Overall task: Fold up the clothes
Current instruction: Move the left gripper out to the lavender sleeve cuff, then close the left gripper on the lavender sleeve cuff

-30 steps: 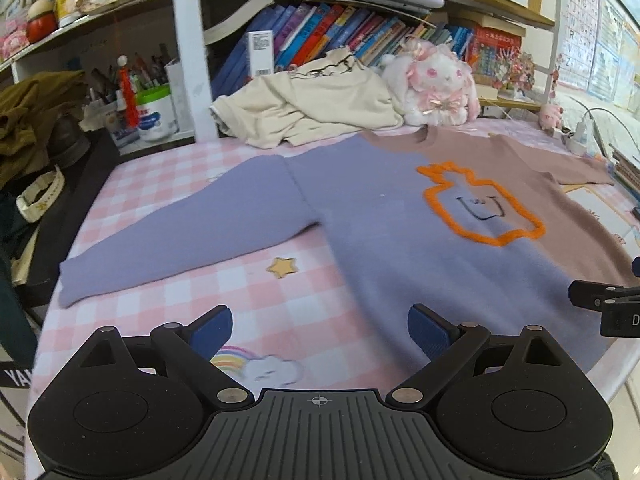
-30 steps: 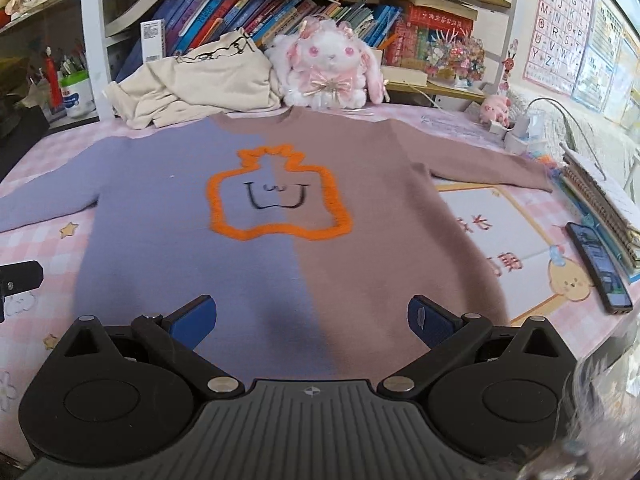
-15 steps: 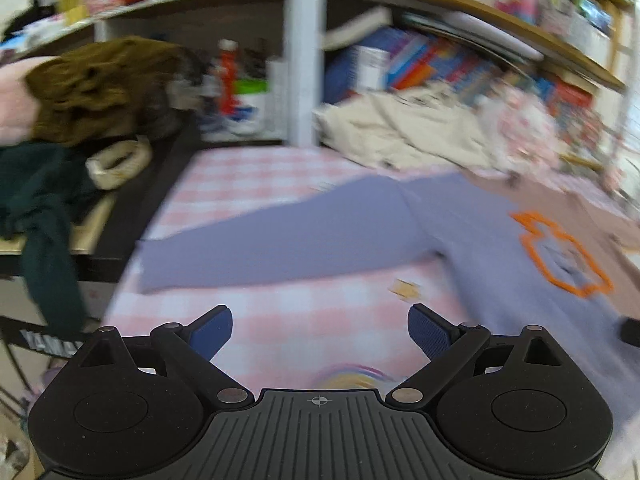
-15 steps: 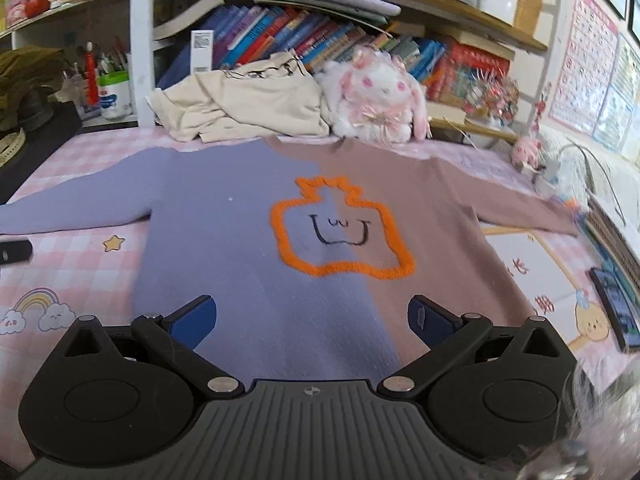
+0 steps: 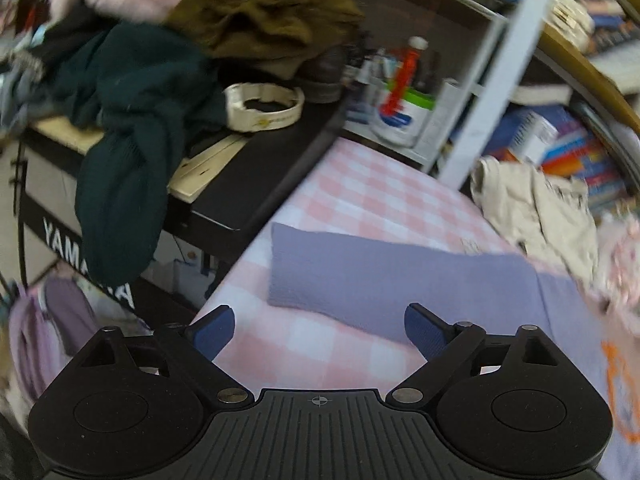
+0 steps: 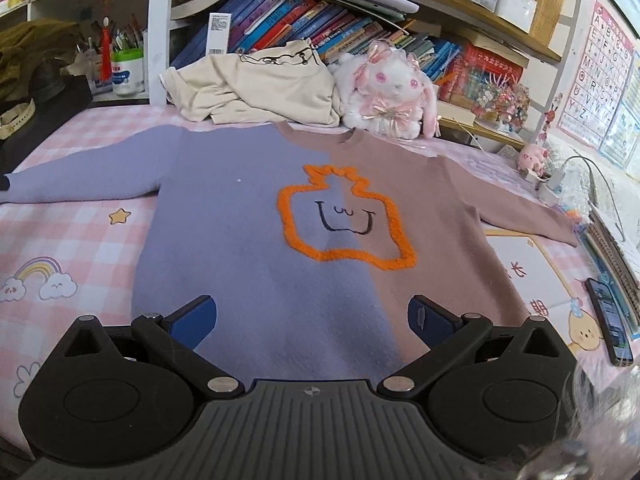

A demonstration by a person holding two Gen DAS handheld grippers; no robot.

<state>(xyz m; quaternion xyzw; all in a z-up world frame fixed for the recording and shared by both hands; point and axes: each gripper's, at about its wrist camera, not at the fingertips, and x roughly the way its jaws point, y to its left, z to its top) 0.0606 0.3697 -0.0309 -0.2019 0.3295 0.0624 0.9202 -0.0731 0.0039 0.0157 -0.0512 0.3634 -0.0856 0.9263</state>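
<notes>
Item: my left gripper (image 5: 318, 332), swung from sweater (image 6: 304, 216) body to lilac sleeve (image 5: 384, 280) cuff at worktop (image 5: 352, 184) left edge, jaws spread though just narrowing, empty, sleeve-fold pending; right gripper (image 6: 312, 322) released.

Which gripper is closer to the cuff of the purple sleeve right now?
Left. The left gripper hovers open just short of the purple sleeve's cuff, nothing between its fingers. The right gripper is open over the sweater's bottom hem, well away from that cuff.
</notes>
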